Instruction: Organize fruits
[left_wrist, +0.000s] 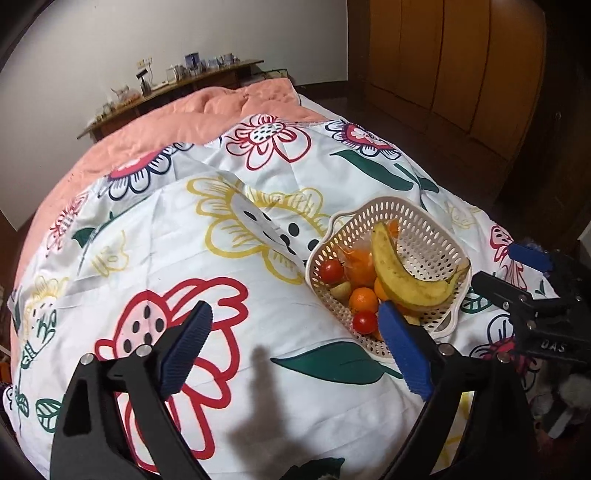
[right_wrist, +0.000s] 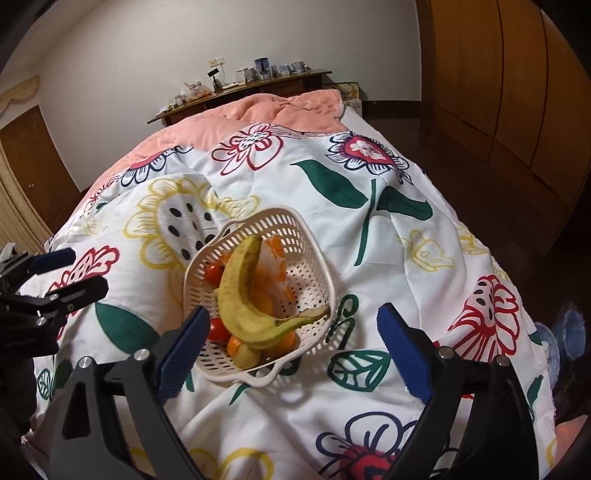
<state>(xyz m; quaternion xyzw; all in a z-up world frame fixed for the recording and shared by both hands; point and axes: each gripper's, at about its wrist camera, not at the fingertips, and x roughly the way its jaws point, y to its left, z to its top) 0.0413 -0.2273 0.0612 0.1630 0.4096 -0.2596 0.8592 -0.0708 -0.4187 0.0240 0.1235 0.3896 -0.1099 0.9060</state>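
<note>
A cream perforated basket (left_wrist: 424, 221) (right_wrist: 314, 251) sits on a flowered bedspread. In it lie a spotted yellow banana (left_wrist: 399, 277) (right_wrist: 236, 295), small oranges (left_wrist: 364, 300) (right_wrist: 236, 345), red tomatoes (left_wrist: 365, 322) (right_wrist: 218, 329) and a crumpled clear bag with orange bits (right_wrist: 275, 264). My left gripper (left_wrist: 295, 347) is open and empty, hovering left of the basket; it also shows in the right wrist view (right_wrist: 70, 273). My right gripper (right_wrist: 291, 350) is open and empty above the basket's near rim; it also shows in the left wrist view (left_wrist: 509, 269).
The bed carries a white flowered quilt (left_wrist: 221, 258) (right_wrist: 406, 258) over a pink duvet (left_wrist: 184, 122) (right_wrist: 258, 110). A cluttered wooden shelf (left_wrist: 177, 88) (right_wrist: 243, 85) stands behind. Wooden wardrobes (left_wrist: 461, 66) (right_wrist: 517, 74) line the right side.
</note>
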